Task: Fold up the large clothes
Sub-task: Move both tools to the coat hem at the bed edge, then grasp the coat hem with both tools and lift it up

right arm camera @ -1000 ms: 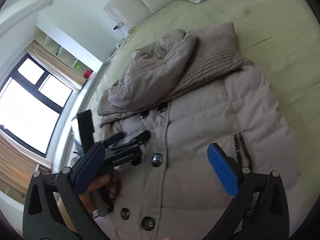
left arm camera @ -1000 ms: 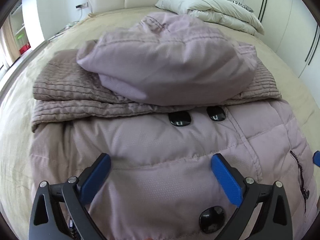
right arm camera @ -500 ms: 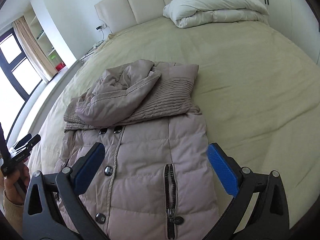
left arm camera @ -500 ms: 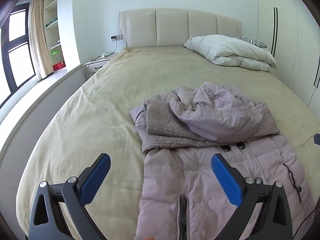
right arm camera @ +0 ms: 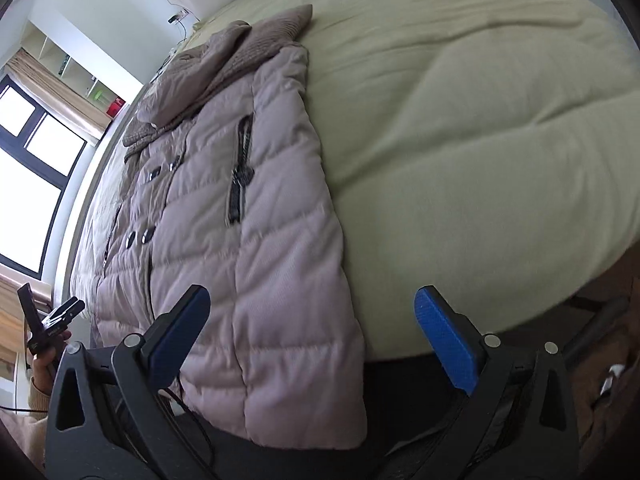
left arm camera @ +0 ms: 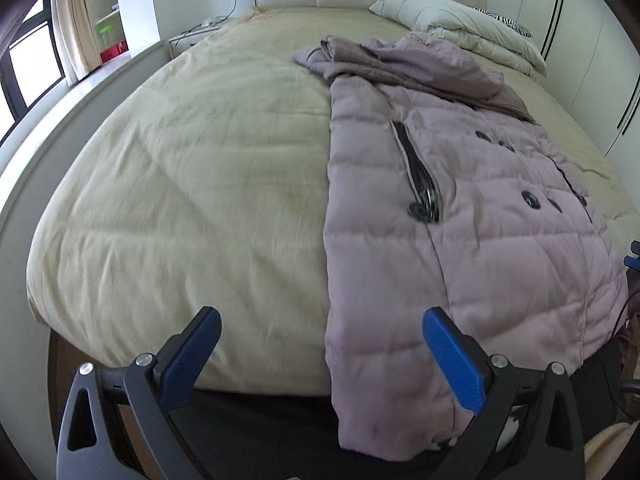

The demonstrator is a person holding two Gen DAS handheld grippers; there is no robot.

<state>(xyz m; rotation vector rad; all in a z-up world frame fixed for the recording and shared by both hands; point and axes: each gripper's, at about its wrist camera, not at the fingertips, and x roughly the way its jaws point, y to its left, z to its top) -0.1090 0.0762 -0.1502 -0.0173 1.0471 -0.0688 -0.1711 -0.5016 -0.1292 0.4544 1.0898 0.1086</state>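
Bed [left arm camera: 192, 168] with beige cover, bearing a quilted mauve coat [left arm camera: 460, 240] laid lengthwise, hem overhanging the near edge, hood [left arm camera: 432, 60] and ribbed collar bunched at the far end. Soft, bulky, probably light and slippery; best taken at the hem corners. Left gripper [left arm camera: 320, 356] and right gripper [right arm camera: 312, 336] near the hem, fingers spread wide, holding nothing.

Mauve quilted coat [left arm camera: 460, 240], beige bedspread [left arm camera: 200, 160]
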